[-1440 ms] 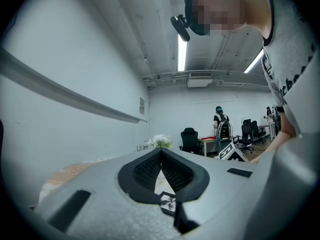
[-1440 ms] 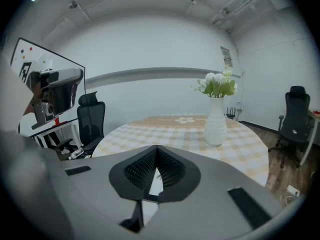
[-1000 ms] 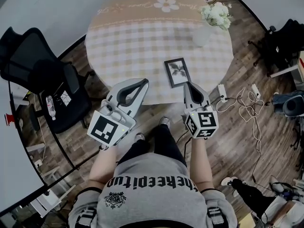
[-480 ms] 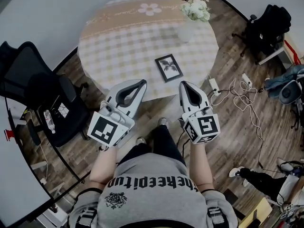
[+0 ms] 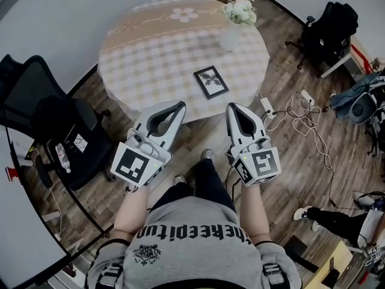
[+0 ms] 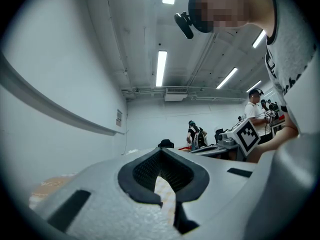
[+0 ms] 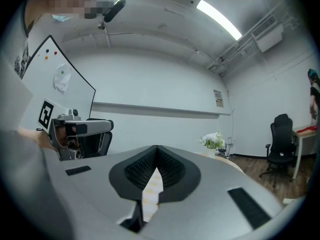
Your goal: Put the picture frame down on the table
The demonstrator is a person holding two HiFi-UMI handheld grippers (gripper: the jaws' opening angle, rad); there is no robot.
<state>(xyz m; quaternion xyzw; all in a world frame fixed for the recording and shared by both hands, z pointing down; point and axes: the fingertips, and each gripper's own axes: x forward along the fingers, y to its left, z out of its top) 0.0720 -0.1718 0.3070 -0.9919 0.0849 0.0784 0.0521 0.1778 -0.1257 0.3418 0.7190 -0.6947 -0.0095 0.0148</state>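
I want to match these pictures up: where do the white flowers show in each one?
Head view: flowers near the top, right of centre.
Left gripper view: not in it.
Right gripper view: flowers right of centre, just above the jaws.
Shared landmark: checked tablecloth, seen between the jaws in both gripper views.

Matt checked cloth covers the desk (image 5: 150, 59), soft-looking. The picture frame (image 5: 211, 82) has a dark, dull border. The floor (image 5: 283, 167) is plank wood with a low sheen. Left gripper (image 5: 179, 105) and right gripper (image 5: 232, 106) have smooth matt grey plastic shells, their jaws lined with black ribbed pads (image 6: 145, 171). The chair (image 5: 48, 110) is black fabric.
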